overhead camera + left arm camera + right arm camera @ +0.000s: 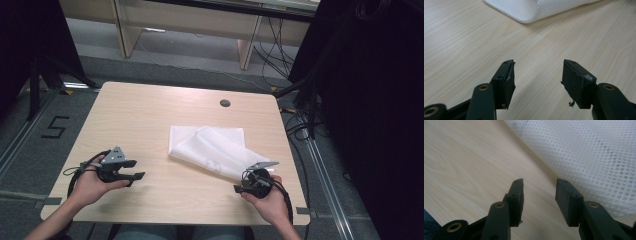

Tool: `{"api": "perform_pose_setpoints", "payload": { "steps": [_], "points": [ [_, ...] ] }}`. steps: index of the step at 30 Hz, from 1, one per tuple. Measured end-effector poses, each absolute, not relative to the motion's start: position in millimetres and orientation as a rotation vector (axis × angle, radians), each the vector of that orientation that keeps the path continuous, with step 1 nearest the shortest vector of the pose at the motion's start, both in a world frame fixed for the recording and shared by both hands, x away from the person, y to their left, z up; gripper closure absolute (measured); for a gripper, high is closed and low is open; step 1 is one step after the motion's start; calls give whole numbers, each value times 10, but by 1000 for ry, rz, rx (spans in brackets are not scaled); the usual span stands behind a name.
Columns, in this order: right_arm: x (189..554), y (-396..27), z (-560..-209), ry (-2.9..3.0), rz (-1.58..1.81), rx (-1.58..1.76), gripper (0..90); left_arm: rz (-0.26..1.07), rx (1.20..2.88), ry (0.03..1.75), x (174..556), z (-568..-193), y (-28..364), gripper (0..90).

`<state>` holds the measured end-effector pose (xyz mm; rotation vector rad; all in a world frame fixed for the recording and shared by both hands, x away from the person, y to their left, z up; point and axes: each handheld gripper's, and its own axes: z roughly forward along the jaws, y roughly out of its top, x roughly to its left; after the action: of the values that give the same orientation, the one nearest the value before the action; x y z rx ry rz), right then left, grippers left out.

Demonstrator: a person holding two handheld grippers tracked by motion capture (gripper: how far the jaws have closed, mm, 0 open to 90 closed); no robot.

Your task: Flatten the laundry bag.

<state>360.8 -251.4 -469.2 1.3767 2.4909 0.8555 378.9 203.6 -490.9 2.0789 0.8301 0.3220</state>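
Note:
A white mesh cloth lies folded near the middle of the light wooden table, with one flap turned over toward the front right. My left gripper rests in a hand at the front left, jaws open and empty, well apart from the cloth. Its own view has the cloth's corner far ahead of the open gripper. My right gripper sits at the front right, just by the cloth's near edge. In its view the mesh cloth lies right beside the open, empty gripper.
A round cable hole sits near the table's far edge. Wooden furniture legs and cables stand on the floor beyond. Dark stands flank both sides. A floor marking "5" lies to the left.

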Motion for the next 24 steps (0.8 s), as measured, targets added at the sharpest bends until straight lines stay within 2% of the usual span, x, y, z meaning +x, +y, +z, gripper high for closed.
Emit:
{"api": "perform_pose_setpoints", "payload": {
  "steps": [14, 18, 24],
  "points": [
    [3738, -2548, -4609, 2414, 840, 1398, 606, 317, 2093, 779, 3766, -4899, 1904, 434],
    [3874, -2474, -4512, 2415, 810, 1351, 561, 325, 2122, 745, 3732, -4899, 1932, 433],
    [4066, -2329, -4582, 2447, 802, 1344, 489, 298, 2102, 761, 3739, -4884, 1912, 431]
  ]
}}
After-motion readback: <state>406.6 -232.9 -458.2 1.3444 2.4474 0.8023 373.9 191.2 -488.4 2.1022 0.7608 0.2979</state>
